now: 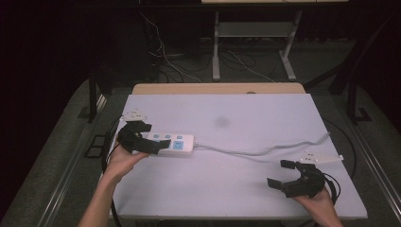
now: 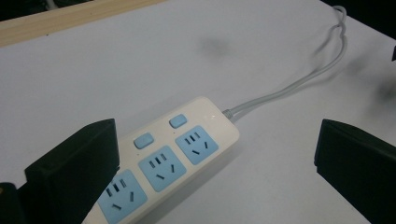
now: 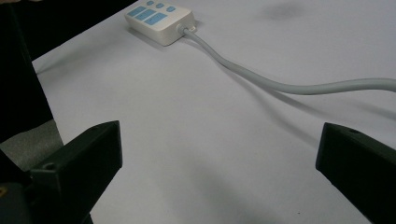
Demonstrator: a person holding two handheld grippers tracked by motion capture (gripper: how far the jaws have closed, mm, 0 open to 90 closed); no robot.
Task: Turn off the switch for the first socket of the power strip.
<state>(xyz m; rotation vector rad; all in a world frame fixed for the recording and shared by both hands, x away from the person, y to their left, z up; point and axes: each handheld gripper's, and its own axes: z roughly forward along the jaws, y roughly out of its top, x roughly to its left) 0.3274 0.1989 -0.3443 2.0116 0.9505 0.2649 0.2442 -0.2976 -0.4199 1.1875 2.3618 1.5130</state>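
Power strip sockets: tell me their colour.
Light blue socket faces on a cream-white power strip, clearest in the left gripper view.

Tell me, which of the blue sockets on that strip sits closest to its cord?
The socket at the power strip's far end, right beside where the grey cord comes out; the other two lie nearer the left gripper's jaws.

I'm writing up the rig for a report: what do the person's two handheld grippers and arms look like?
Both the left gripper and the right gripper are matte black, each with two blocky, square-ended jaws. Each carries a pale grey three-cornered plate on top and trails a black cable. The forearms are bare, with no sleeves in view.
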